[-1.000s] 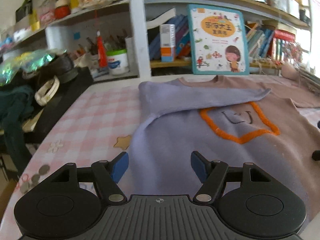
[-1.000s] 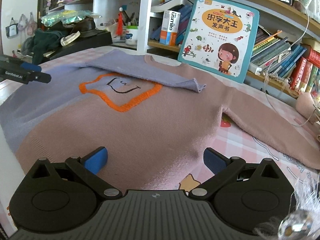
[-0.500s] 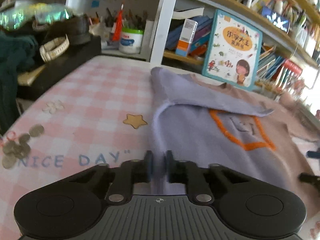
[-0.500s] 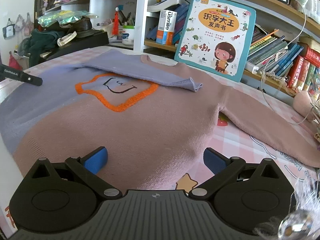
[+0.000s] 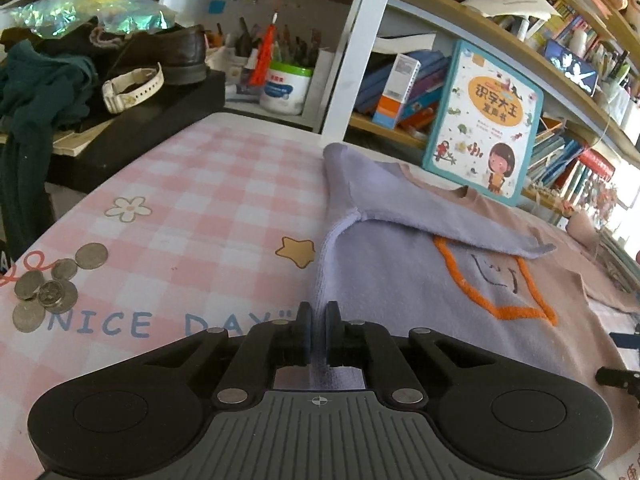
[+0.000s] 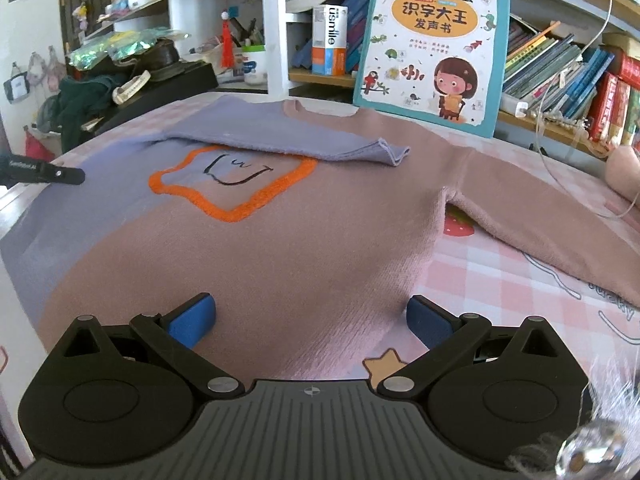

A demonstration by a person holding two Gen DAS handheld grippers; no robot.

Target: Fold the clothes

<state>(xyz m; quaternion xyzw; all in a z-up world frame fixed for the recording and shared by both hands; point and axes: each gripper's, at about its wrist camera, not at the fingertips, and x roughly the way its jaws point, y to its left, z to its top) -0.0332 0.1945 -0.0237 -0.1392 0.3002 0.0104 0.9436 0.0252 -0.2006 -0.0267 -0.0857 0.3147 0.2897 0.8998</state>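
One sweater (image 6: 320, 240), pink and purple with an orange shape, lies flat on the pink checked tablecloth (image 5: 192, 208). Its purple sleeve (image 6: 304, 140) is folded across the chest. The left gripper (image 5: 316, 332) pinches the sweater's purple side edge tight. The right gripper (image 6: 310, 320) has its blue fingers wide apart above the bottom hem, holding nothing. Coins (image 5: 52, 288) sit nearby.
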